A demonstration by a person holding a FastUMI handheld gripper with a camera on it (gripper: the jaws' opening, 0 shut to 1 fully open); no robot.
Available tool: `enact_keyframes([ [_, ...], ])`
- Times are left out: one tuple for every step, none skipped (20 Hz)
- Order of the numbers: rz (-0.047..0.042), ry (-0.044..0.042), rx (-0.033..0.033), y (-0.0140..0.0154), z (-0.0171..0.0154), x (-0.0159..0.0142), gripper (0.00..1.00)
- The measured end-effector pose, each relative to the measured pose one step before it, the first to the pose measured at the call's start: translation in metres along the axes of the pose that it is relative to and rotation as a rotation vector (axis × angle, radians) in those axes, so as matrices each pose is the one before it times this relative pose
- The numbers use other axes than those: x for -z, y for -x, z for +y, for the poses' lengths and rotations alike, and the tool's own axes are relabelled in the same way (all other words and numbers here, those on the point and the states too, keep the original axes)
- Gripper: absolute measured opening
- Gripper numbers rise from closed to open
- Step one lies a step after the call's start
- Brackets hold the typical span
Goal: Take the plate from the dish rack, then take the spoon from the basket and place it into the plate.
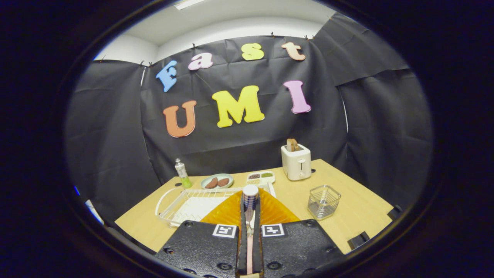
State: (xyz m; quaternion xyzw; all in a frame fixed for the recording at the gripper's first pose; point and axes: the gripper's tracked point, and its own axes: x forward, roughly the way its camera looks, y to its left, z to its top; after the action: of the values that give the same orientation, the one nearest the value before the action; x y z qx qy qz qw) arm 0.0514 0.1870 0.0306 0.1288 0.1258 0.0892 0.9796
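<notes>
My gripper [250,216] is shut on the spoon [250,195]. The spoon stands upright between the two fingers, and its round striped end pokes up above the fingertips. Directly under and just ahead of the fingers lies the orange ribbed plate [227,212] on the wooden table [359,208]; the fingers hide its middle. The white wire dish rack [181,204] sits beside the plate on its left, with no dishes in it that I can see. To the right of the fingers stands the wire basket [323,201], with nothing in it.
A white toaster [296,162] with toast stands at the back of the table. Near it are a divided dish of seeds [261,177], a small plate with two brown pieces [217,180] and a green bottle [182,173]. Black cloth walls close in the booth.
</notes>
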Motion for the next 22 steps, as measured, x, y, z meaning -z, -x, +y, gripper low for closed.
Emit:
enact_keyframes([
  [0.02229,-0.00605,-0.00537,-0.00323,0.00653,0.01214,0.11],
  [0.02269,-0.00282,-0.00614,-0.00325,0.00566,0.01155,0.1],
  [0.02324,-0.00293,-0.00363,-0.00337,0.00497,0.01136,0.1],
  [0.02171,-0.00212,-0.00206,-0.00363,0.00406,0.00983,0.1],
  [0.01513,-0.00521,-0.00545,-0.00319,0.00451,0.00792,0.1],
  [0.01205,-0.00412,-0.00154,-0.00302,0.00277,0.00612,0.11],
  [0.01221,-0.00185,0.00245,-0.00351,0.00148,0.00597,0.1],
  [0.0113,-0.00048,0.00367,-0.00256,0.00128,0.00507,0.1],
  [0.01061,-0.00002,0.00213,-0.00206,0.00125,0.00457,0.11],
  [0.00942,-0.00335,-0.00139,-0.00204,0.00229,0.0051,0.11],
  [0.0076,-0.01066,-0.00393,-0.00131,0.00147,0.00302,0.1],
  [0.00568,-0.0153,-0.00423,-0.00001,0.00208,0.00259,0.1],
  [0.0078,-0.00901,-0.0024,-0.00126,0.00162,0.00301,0.11],
  [0.00709,-0.00477,-0.00446,-0.00128,0.0015,0.00288,0.11],
  [0.00724,-0.00105,-0.00585,-0.00007,0.00325,0.00222,0.11],
  [0.00654,-0.00143,-0.00471,-0.00043,0.00161,0.00146,0.12],
  [0.00025,-0.00186,-0.00479,-0.00073,0.00015,0.00002,0.12],
  [-0.00984,0.00165,-0.0025,0.00078,0.00037,-0.00193,0.13],
  [-0.01424,0.00815,0.00239,0.00151,-0.00052,-0.00202,0.14],
  [-0.01172,0.00938,-0.00421,0.00138,0.00043,-0.00225,0.15],
  [-0.00781,0.01018,0.00494,-0.00082,-0.00064,-0.0015,0.17],
  [-0.01078,0.00796,-0.00292,0.00193,0.0001,-0.0048,0.19],
])
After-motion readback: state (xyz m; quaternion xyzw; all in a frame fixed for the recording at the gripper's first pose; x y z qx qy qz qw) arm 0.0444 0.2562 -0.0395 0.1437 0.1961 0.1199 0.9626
